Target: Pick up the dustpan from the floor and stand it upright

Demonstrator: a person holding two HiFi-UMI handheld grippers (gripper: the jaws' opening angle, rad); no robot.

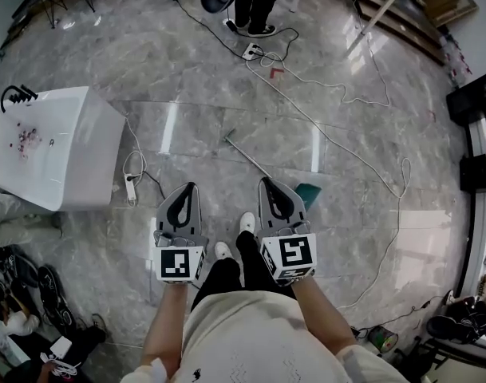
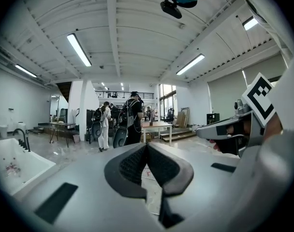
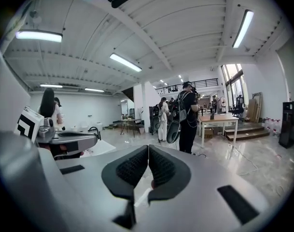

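The dustpan lies flat on the marble floor in the head view. Its thin metal handle (image 1: 246, 155) runs from upper left to lower right, and its green pan (image 1: 310, 193) shows partly behind my right gripper. The right gripper (image 1: 267, 181) is held above the handle's lower end, jaws shut and empty. The left gripper (image 1: 187, 187) hovers to the left of the dustpan, also shut with nothing in it. In the left gripper view (image 2: 147, 145) and the right gripper view (image 3: 148, 147) the dark pads meet at the tips, and both look out level across the hall, so the dustpan is hidden there.
A white bathtub (image 1: 47, 146) stands at the left, with a power strip (image 1: 131, 187) and its cord beside it. White cables (image 1: 362, 174) trail across the floor to the right. A person (image 1: 254, 6) stands at the far side near another power strip (image 1: 251, 51).
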